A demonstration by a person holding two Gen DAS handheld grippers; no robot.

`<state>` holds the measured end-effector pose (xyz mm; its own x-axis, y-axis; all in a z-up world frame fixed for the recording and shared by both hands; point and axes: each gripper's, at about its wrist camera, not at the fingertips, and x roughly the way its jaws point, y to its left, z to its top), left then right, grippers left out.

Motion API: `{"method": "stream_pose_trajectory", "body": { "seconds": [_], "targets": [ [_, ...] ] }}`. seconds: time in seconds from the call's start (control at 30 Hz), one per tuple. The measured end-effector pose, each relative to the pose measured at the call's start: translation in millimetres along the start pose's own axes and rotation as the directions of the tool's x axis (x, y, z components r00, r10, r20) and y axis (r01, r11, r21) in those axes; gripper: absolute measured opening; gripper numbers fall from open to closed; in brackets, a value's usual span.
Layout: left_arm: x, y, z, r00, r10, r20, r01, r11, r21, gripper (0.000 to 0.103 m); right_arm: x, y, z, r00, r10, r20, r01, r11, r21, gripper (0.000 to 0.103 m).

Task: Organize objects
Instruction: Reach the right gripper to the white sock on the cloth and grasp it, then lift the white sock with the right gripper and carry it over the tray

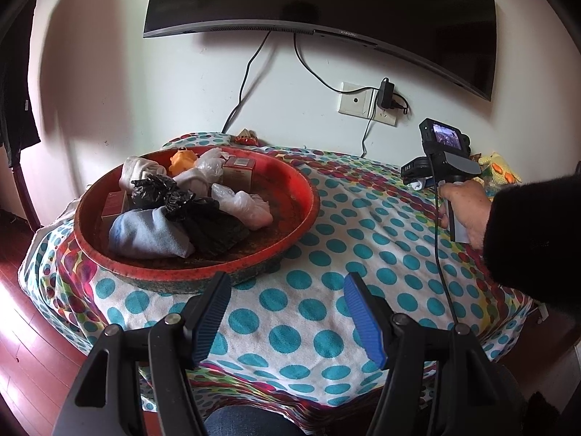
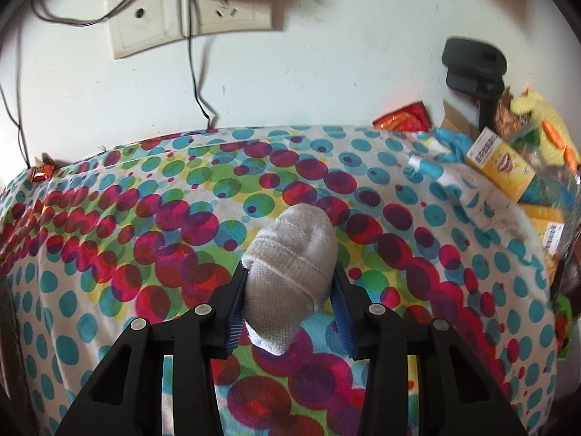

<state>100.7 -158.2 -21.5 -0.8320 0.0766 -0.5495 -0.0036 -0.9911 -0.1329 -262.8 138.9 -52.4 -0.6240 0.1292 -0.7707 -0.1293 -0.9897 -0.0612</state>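
A white rolled sock [image 2: 290,272] lies on the dotted cloth, and my right gripper [image 2: 288,272] is shut on it, blue pads pressing both sides. In the left wrist view that gripper [image 1: 417,181] shows at the far right, held by a hand [image 1: 464,210] in a black sleeve. My left gripper [image 1: 287,287] stands open over the cloth, nothing between its fingers, just in front of a red round basin [image 1: 305,196]. The basin holds rolled socks [image 1: 152,236], a black bag [image 1: 174,196], clear bags, small boxes and an orange toy [image 1: 183,160].
The table wears a dotted cloth [image 1: 308,312]. At its right end lies a pile of boxes, packets and a yellow knit thing [image 2: 508,170]. Wall sockets [image 2: 189,18] with cables and a TV [image 1: 319,0] are behind. A red wrapper [image 2: 41,172] lies at the far left edge.
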Motion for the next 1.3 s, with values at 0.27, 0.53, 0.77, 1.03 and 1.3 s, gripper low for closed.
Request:
{"method": "stream_pose_trajectory", "body": {
  "seconds": [0.27,0.53,0.77,1.03,1.3],
  "targets": [
    [-1,3,0,0.999,0.034,-0.001,-0.034,0.999,-0.010,0.066,-35,22,3,0.999,0.015,0.041,-0.013,0.999,-0.050,0.040],
    [-4,3,-1,0.998,0.062,0.005,-0.062,0.998,-0.007,0.066,-72,48,1,0.996,0.035,0.080,-0.026,0.993,-0.113,0.040],
    [-6,1,-1,0.997,0.071,0.015,-0.071,0.998,0.000,0.066,-103,82,-12,0.989,0.102,0.104,-0.081,0.979,-0.187,0.040],
    [-5,7,0,0.997,0.077,0.012,-0.077,0.997,-0.027,0.066,-121,148,-41,0.977,0.191,0.090,-0.156,0.939,-0.305,0.040],
    [-6,10,1,0.996,0.084,0.013,-0.084,0.996,-0.040,0.066,-133,205,-72,0.957,0.287,0.047,-0.246,0.885,-0.395,0.040]
  ]
}}
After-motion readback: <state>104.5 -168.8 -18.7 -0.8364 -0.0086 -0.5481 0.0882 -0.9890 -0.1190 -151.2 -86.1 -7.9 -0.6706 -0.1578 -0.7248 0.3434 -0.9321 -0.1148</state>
